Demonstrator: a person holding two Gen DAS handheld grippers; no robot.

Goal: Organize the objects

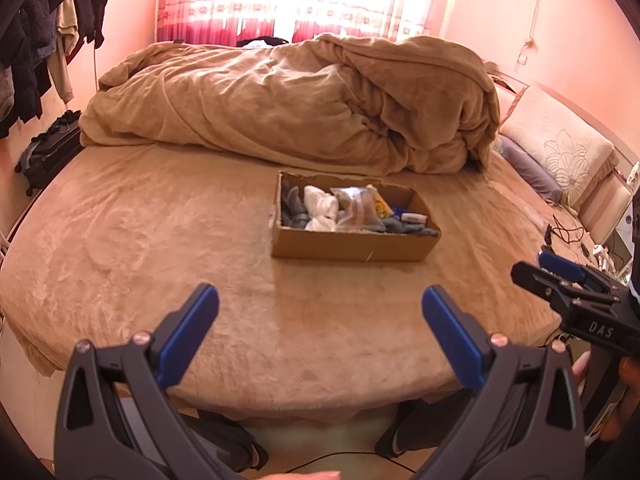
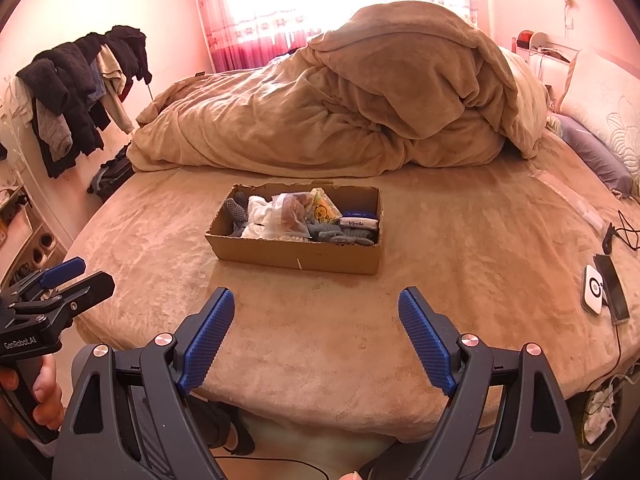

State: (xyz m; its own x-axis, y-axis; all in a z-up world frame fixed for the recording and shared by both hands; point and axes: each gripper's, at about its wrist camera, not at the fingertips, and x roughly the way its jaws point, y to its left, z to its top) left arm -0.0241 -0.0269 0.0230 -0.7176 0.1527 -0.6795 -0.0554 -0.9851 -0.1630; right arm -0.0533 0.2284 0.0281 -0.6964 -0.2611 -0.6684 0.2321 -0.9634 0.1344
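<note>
Cardboard box (image 2: pixel 298 236) (already packed with socks and tissues) is seen mid-frame on the tan bed (image 2: pixel 360 320). Left gripper (image 1: pixel 320 328) and right gripper (image 2: pixel 316 332) are held wide apart, empty, at the lower edge. One item is best singled out before any reach is made.

Ahead of my grippers I see a wide bed (image 2: pixel 460 240) under a tan cover, its duvet (image 2: pixel 340 112) heaped at the far side. Beyond it, a bright window with red curtains (image 1: pixel 224 12) glares between pink walls. Dark clothes (image 2: pixel 76 92) hang far left.
</note>
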